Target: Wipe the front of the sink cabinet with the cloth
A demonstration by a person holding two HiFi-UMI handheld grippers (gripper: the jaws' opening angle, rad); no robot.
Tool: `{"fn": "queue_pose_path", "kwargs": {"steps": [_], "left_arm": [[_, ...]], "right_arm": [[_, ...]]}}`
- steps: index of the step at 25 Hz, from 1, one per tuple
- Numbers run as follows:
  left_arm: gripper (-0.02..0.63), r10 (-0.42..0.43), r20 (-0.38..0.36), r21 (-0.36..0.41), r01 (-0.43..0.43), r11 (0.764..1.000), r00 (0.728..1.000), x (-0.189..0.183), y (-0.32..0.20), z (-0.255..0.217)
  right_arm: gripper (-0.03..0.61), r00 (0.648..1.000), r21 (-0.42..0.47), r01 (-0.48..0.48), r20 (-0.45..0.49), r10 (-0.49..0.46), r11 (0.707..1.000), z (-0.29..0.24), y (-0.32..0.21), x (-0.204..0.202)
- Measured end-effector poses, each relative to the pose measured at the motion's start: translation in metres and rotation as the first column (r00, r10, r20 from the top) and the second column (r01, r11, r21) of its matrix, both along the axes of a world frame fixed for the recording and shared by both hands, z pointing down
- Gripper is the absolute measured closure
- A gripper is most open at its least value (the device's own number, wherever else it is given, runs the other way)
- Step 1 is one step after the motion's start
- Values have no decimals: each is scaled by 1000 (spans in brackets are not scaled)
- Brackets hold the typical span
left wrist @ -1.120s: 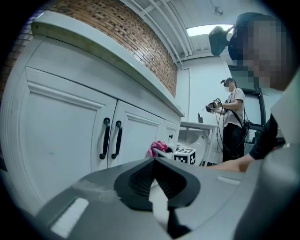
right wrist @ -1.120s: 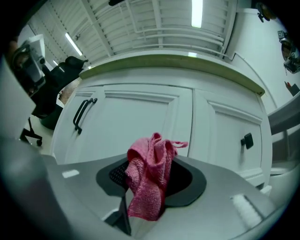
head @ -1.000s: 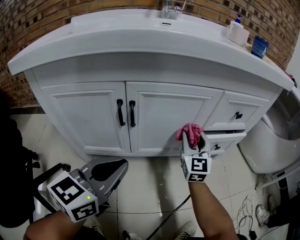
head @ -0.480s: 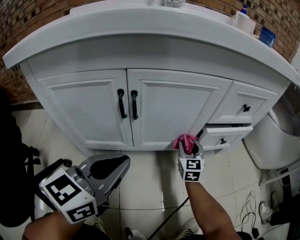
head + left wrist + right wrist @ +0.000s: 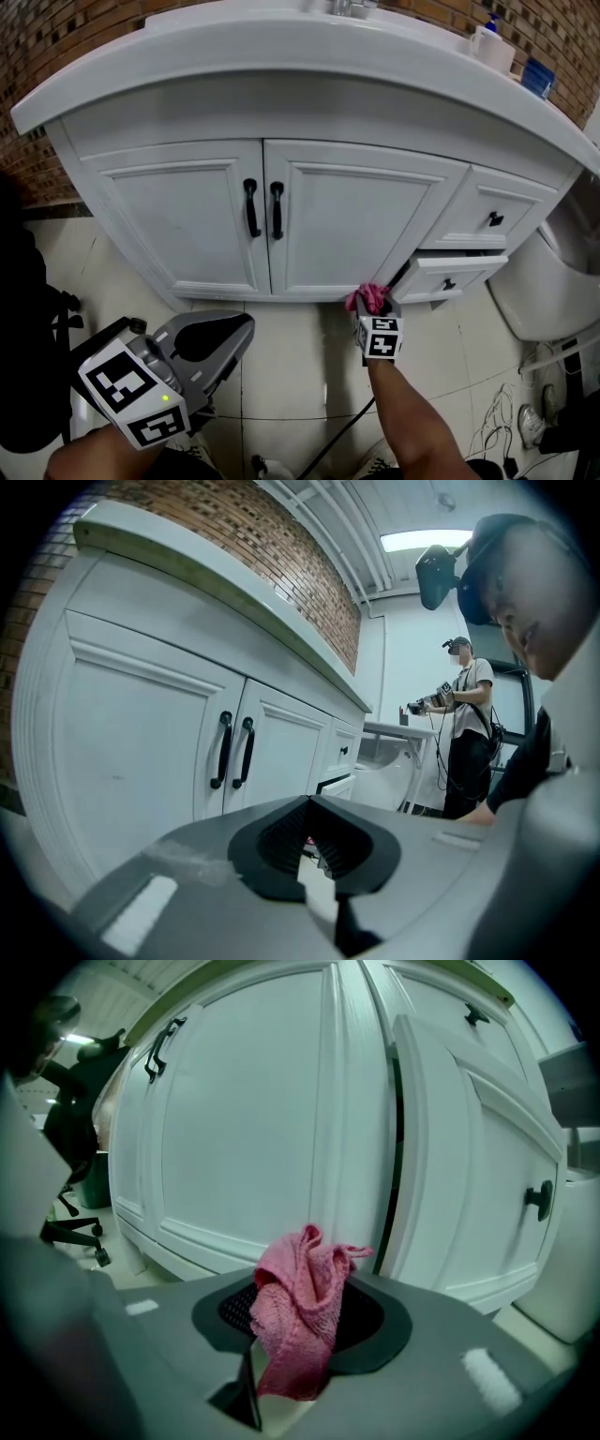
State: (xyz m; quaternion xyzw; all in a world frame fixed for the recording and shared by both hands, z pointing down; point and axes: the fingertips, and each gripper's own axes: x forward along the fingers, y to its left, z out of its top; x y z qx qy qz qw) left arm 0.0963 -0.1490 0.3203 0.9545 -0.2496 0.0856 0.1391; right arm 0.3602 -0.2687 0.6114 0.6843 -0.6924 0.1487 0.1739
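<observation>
Head view, centre of frame: the right tool (image 5: 375, 305) is clamped on a crumpled pink knitted cloth (image 5: 367, 297). In the right gripper view the cloth stands up bunched out of the jaws.

The cloth sits at the bottom edge of the white panelled sink cabinet (image 5: 187, 225), under the lower right corner of the right-hand door (image 5: 347, 225). It is just left of the dark gap beside the drawers. Contact between cloth and cabinet cannot be confirmed from either view.

The lower white drawer with a black knob (image 5: 459, 277), right of centre, stands slightly pulled out. The two black bar handles (image 5: 264, 209) are at mid-frame where the doors meet.

The left tool (image 5: 234, 336) is at lower left, low over the pale tiled floor (image 5: 281, 375) and well apart from the cabinet. Its jaws are together with nothing between them.

A white pump bottle (image 5: 490, 47) stands on the white desk (image 5: 281, 66) at upper right.
</observation>
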Motion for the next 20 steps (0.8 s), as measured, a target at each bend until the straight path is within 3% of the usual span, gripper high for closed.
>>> {"fn": "queue_pose_path", "kwargs": {"steps": [5,11,17,20], "left_arm": [[607,-11,-2,0,11,1000,1000,-6,0,-1],[607,-51,-32,-47,50,998,998,-22,-3,0],[607,-85,-68,-59,82,995,994,-33,-1,-8],[607,-97,-84,-50,93,994,992,-40,1,-16]], "right_arm": [[402,999,-41,23,30,-22,999,3,0,2],[403,991,-106,39,130,-25,994,1,6,-3],[403,992,-138,118,60,-111,983,-5,25,-29],[403,991,-64,131,-9,-132,989,-38,31,-44]]}}
